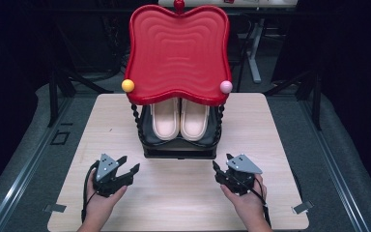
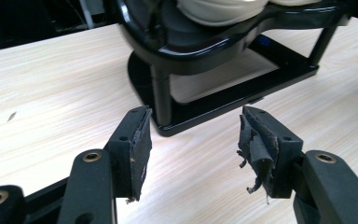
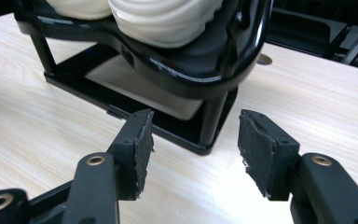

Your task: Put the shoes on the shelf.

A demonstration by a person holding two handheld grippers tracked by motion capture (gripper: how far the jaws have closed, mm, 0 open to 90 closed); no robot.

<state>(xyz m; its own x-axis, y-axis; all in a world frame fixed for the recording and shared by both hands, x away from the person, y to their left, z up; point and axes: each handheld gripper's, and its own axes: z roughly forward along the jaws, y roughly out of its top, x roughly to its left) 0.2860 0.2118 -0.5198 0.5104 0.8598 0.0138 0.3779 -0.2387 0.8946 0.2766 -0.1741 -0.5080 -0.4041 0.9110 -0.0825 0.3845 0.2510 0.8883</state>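
Left gripper (image 1: 128, 165) jaws wide apart, nothing between them, hovering just off the rack's (image 1: 178, 150) front-left corner. Right gripper (image 1: 222, 166) same: wide, empty, near the front-right corner. Rack mid-table (image 1: 174, 198), pale slippers (image 1: 179, 118) on its black shelf under the red tray (image 1: 178, 53).

Lighting: even overhead light on the pale wooden table (image 1: 183, 203), bright at its centre, while the room beyond every table edge falls into near-black; soft glare streaks sit on the glossy red tray (image 1: 178, 53) and on the black shelf rim (image 3: 177, 77) under the cream slippers (image 1: 179, 118), whose tops wash out pale. Shadows: short and soft, pooled beneath the black stand base (image 2: 223, 100). Quality: high view slightly soft and grainy; both gripper views sharp on the frayed pads (image 2: 256, 144), softer toward the far table edge.
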